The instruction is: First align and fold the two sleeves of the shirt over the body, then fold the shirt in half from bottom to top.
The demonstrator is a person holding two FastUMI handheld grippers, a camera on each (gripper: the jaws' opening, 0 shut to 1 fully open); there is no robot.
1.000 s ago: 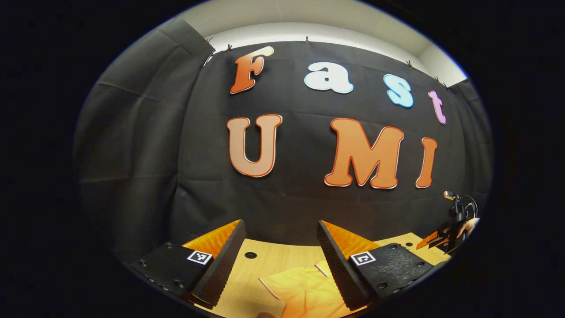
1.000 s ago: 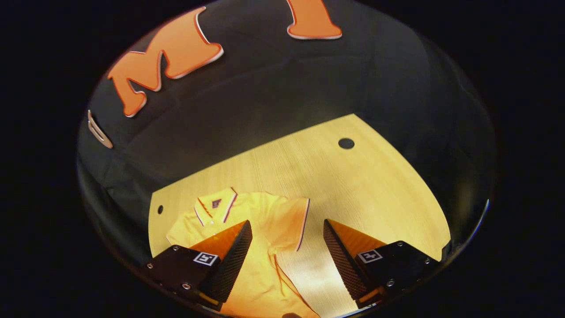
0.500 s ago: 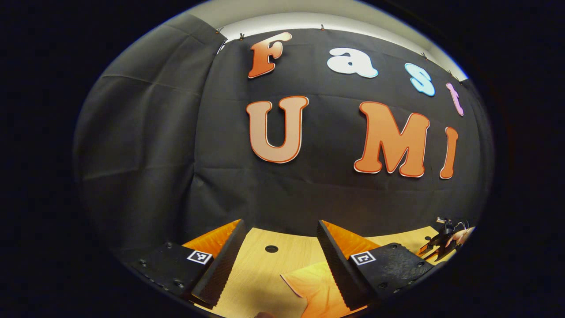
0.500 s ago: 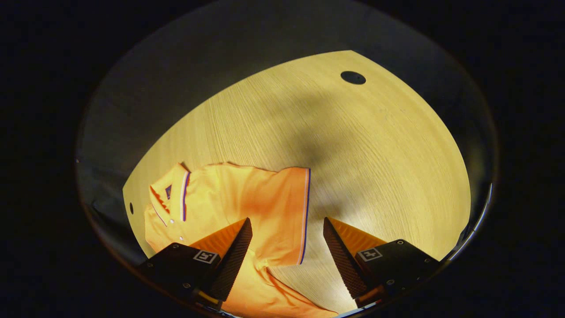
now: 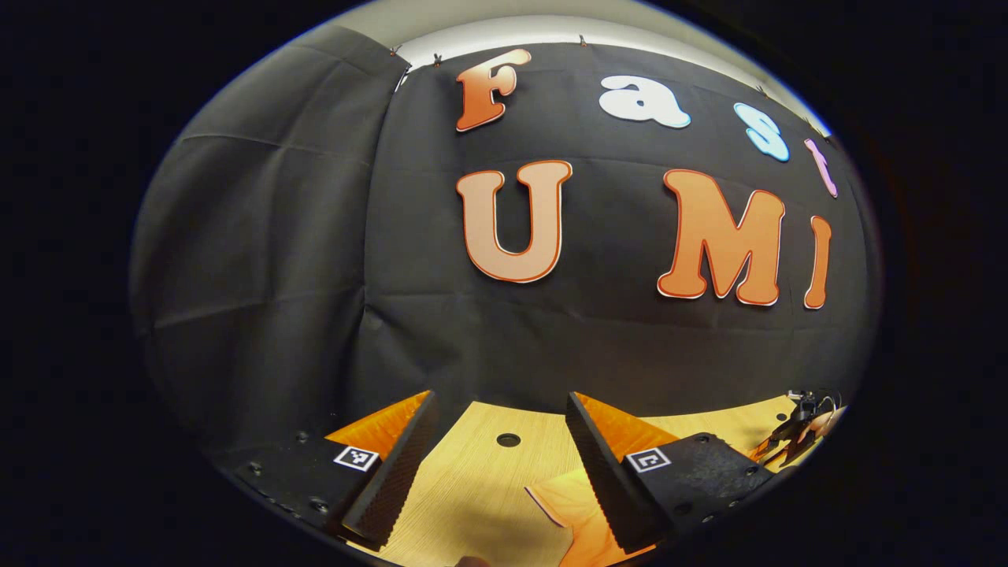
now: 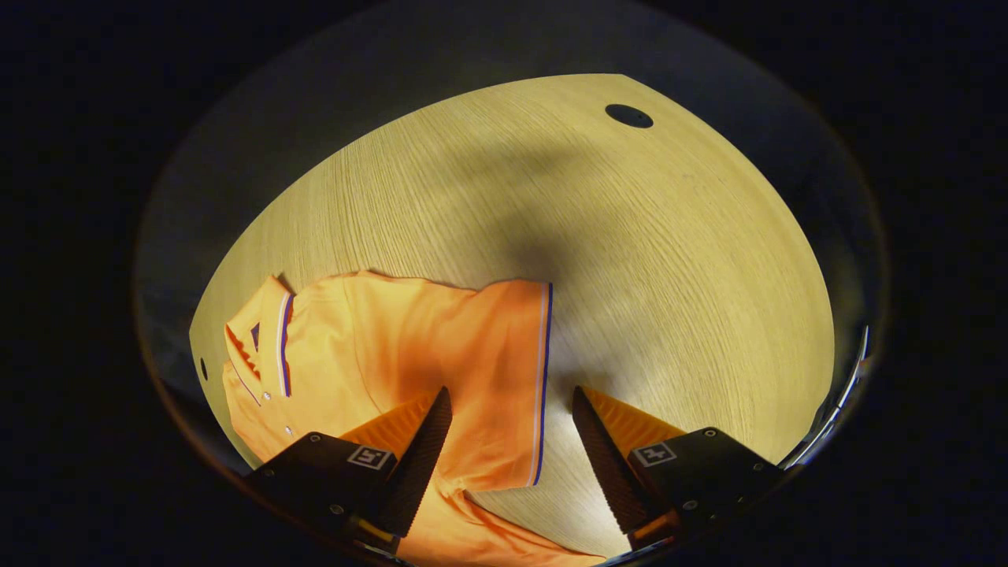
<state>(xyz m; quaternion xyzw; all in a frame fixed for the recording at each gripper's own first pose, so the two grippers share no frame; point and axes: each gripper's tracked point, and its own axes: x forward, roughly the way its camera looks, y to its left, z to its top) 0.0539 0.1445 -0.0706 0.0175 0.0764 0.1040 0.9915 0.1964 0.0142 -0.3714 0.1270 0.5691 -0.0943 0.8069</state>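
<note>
The orange polo shirt [image 6: 409, 354] lies flat on the wooden table [image 6: 669, 260], its striped sleeve cuff [image 6: 542, 386] spread outward away from the collar. The right gripper [image 6: 510, 441] hangs above that cuff with jaws apart, holding nothing; the left gripper [image 5: 498, 465], likewise spread and empty, hovers over the shirt's other sleeve tip. Risk: a descent astride the cuff edge may pinch a single layer or miss cloth entirely, dragging the shirt askew and leaving the sleeves misaligned.
</note>
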